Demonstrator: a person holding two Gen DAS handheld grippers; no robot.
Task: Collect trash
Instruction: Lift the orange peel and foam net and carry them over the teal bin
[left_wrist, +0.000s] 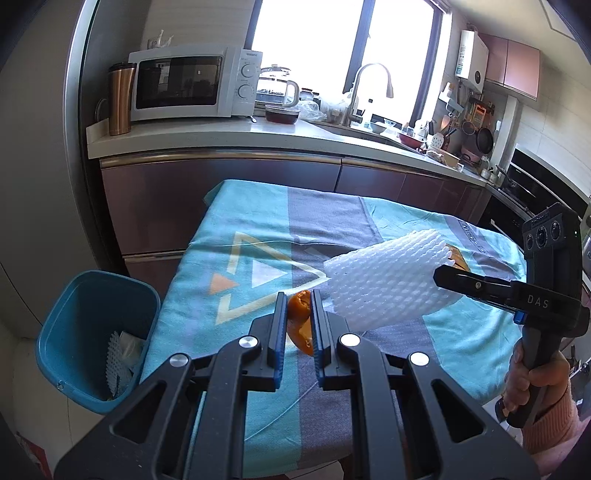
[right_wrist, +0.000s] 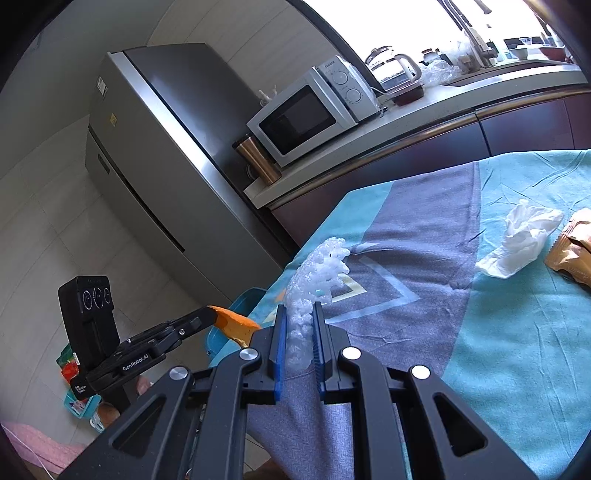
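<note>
Kitchen setting, cloth-covered surface (left_wrist: 369, 369) in teal and grey, counter behind with a microwave (left_wrist: 192, 83), kettle and sink.

Left tongs (left_wrist: 298, 325) are clamped on an orange peel (left_wrist: 298, 314), lifted off the cloth. Right tongs (right_wrist: 298, 332) are clamped on a white foam net (right_wrist: 317, 273); in the left wrist view the same net (left_wrist: 388, 284) hangs above the surface from the right tongs (left_wrist: 448, 273), gripped at its far end. A hand (left_wrist: 532, 384) in a pink sleeve holds that tool.

Blue bin (left_wrist: 88, 332) stands on the floor just beside the surface's left edge, open, no lid. Inside: one white foam net piece leaning on the wall and some pale, clear-looking wrapping under it; the rest of the contents is hard to make out.

Progress, judged: midway. Some trash is already in the bin, two pieces are picked up but not yet dropped. Still lying on the cloth in the right wrist view: a crumpled white tissue (right_wrist: 517, 240) and, just beside it, a brown snack wrapper (right_wrist: 572, 251) cut off by the frame edge. Both held pieces are near the bin side, the peel closer.
</note>
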